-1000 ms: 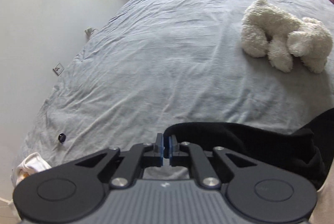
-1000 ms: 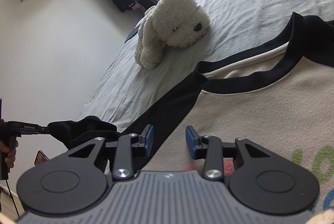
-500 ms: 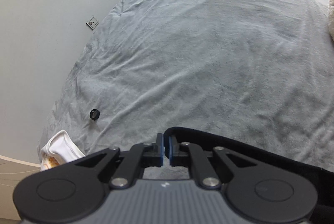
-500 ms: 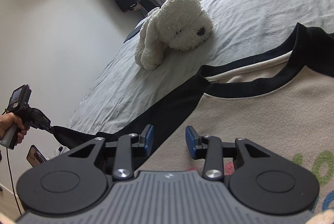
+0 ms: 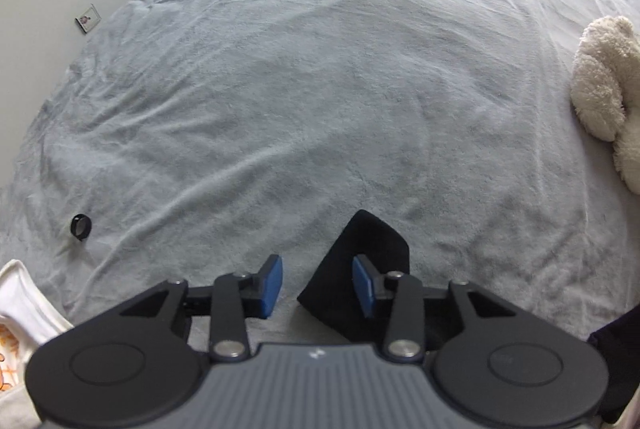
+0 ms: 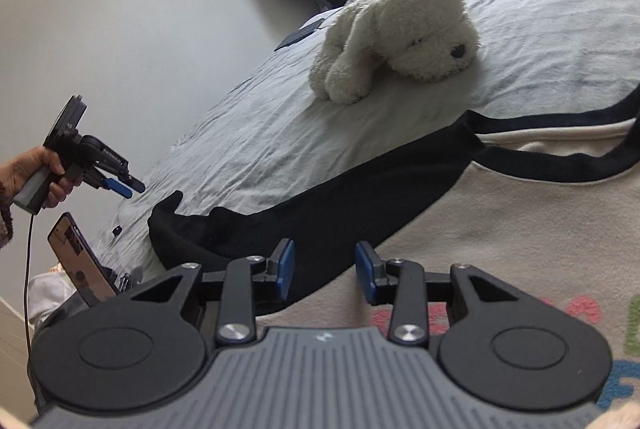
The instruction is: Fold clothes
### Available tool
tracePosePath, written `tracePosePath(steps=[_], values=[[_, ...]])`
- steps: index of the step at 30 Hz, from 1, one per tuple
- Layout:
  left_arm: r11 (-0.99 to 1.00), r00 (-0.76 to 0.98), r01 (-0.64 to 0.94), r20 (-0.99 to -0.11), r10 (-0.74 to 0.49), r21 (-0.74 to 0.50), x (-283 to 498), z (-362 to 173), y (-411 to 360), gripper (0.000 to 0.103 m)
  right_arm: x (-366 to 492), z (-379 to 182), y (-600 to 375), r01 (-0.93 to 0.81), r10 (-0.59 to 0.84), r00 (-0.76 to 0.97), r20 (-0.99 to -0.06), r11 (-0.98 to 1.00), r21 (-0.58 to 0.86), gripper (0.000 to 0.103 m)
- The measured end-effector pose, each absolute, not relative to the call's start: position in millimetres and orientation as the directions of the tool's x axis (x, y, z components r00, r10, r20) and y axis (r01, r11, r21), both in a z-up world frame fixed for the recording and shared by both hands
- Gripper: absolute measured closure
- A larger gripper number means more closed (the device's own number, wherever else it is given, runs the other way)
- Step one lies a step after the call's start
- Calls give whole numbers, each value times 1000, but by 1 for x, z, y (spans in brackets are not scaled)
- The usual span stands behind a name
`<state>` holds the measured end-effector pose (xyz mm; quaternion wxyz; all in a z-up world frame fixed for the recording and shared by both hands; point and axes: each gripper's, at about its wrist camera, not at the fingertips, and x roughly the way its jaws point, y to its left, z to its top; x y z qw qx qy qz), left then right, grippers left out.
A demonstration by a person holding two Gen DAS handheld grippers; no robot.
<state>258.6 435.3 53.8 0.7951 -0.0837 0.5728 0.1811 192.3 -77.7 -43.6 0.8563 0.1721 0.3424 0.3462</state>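
Observation:
A cream sweatshirt (image 6: pixel 520 229) with black sleeves and collar lies spread on the grey bed. Its black sleeve (image 6: pixel 320 213) stretches out flat to the left. The sleeve's cuff (image 5: pixel 360 269) lies on the sheet under my left gripper (image 5: pixel 318 285), whose jaws are opening; the pads stand apart and do not press the cloth. From the right wrist view the left gripper (image 6: pixel 128 189) hovers just above the cuff end, held by a hand. My right gripper (image 6: pixel 325 271) is open above the sweatshirt's chest, with nothing between its fingers.
A white plush dog (image 6: pixel 400 33) lies on the bed (image 5: pixel 320 89) beyond the sweatshirt. A small black ring (image 5: pixel 80 227) sits on the sheet at left. A phone (image 6: pixel 80 261) stands at the bed's left edge, near white cloth (image 5: pixel 20 305). The wall runs along the left.
My left gripper carried the sleeve cuff out to the left, lowered toward the bed and opened, leaving the cuff on the sheet. The right gripper rolled a little and stayed open.

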Motion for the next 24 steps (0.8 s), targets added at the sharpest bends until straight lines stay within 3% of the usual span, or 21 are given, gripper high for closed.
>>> tracePosePath(steps=[6, 14, 16, 21, 24], values=[[928, 313, -299, -941, -126, -223, 230, 38, 481, 57, 173, -31, -46, -609, 745, 496, -445, 664, 434, 64], [843, 449, -312, -850, -277, -439, 215, 2, 521, 60, 148, -22, 19, -776, 759, 416, -500, 584, 240, 64], [839, 437, -308, -850, -294, -449, 217, -9, 520, 64, 144, -23, 33, -803, 749, 407, -523, 566, 186, 64], [849, 433, -312, -859, -273, -427, 217, -26, 512, 95, 143, -30, 63, -837, 687, 432, -584, 547, 24, 64], [853, 458, -304, -850, -260, -425, 212, -24, 508, 96, 147, -38, 77, -851, 648, 445, -618, 522, -65, 65]])
